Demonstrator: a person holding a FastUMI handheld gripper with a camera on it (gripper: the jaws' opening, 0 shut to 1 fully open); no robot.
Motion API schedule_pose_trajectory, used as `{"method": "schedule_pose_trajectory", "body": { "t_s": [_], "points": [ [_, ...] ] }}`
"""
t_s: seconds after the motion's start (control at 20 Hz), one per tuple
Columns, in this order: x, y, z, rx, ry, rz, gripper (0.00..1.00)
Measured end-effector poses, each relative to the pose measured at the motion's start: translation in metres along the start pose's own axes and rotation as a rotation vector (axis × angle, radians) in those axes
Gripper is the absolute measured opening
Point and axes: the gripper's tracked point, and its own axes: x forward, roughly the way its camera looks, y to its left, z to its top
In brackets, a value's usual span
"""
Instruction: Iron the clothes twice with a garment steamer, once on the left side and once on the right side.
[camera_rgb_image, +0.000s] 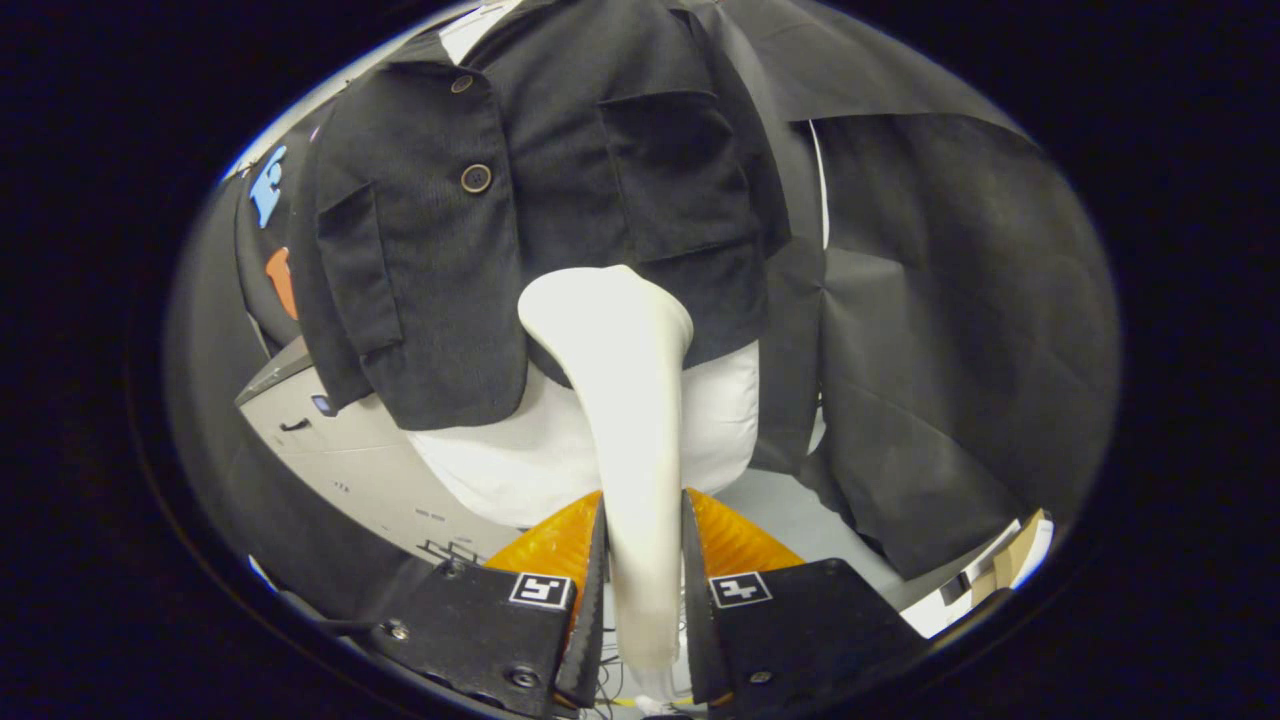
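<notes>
Gripper view. The gripper (645, 560) holds the garment steamer (628, 400) by its pale handle, both fingers pressing on its sides; the jaws are closed on it, with no gap visible on either side. The steamer rises from between the fingers to its broad head, which lies against the lower front of the dark jacket (520, 220), at the hem just beside the front opening. The jacket hangs on a white dress form (500, 460) (its bare lower part shows below the hem). Two buttons (476, 178) sit along the front edge, above and to one side of the head, and a patch pocket (680, 170) lies just above it.

Risks, as judgements: the handle looks smooth and tapered, so it could slip or twist between the fingers if the head drags on the ribbed cloth. The head could snag the hem or the pocket flap at the start of a stroke, lifting the fabric instead of smoothing it. Pressing hard might push the dress form back.

Writing: no brand or label is legible on the steamer or the jacket. Each finger mount carries a square black-and-white marker (541, 589), a pattern rather than text.
</notes>
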Motion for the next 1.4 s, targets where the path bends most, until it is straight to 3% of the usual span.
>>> {"method": "schedule_pose_trajectory", "body": {
  "t_s": [0.4,0.75,1.4],
  "points": [
    [-0.036,-0.002,0.007,0.005,-0.019,0.077,0.37],
    [-0.073,0.005,-0.004,0.023,-0.030,0.089,0.37],
    [-0.231,0.093,0.001,-0.008,-0.220,0.034,0.37]
  ]
}}
